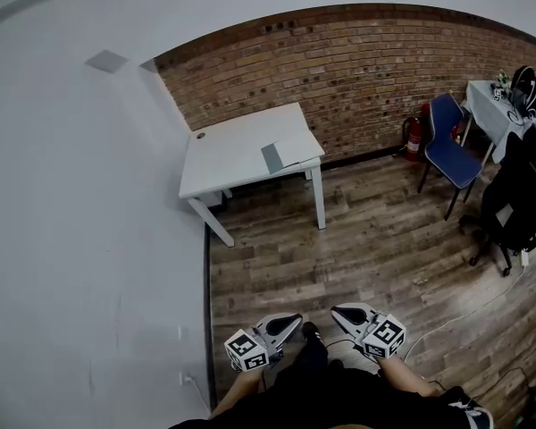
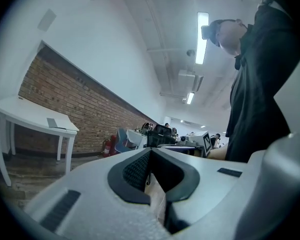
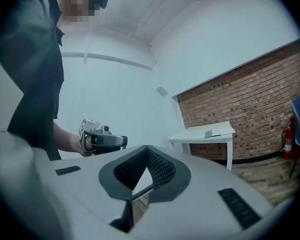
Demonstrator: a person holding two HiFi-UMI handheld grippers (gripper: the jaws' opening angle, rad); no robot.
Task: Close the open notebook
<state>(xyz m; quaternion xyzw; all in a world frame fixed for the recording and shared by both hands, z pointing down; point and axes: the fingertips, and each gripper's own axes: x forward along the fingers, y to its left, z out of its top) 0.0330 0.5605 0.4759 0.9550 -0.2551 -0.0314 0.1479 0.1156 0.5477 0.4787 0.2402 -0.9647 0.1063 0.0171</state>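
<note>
The notebook [image 1: 284,155] lies open on the near right corner of a white table [image 1: 237,150] against the brick wall, far across the wooden floor from me. It shows small in the left gripper view [image 2: 54,123] and the right gripper view [image 3: 210,133]. Both grippers are held low, close to my body. My left gripper [image 1: 291,321] has its jaws together with nothing in them [image 2: 150,151]. My right gripper [image 1: 340,312] is shut and empty too [image 3: 146,149]. The two point toward each other, and each sees the other hand.
A blue chair [image 1: 451,146] and a red fire extinguisher [image 1: 414,138] stand by the brick wall at right. A black office chair [image 1: 518,195] and a second white table [image 1: 487,105] with bags are at far right. A white wall [image 1: 80,222] runs along the left.
</note>
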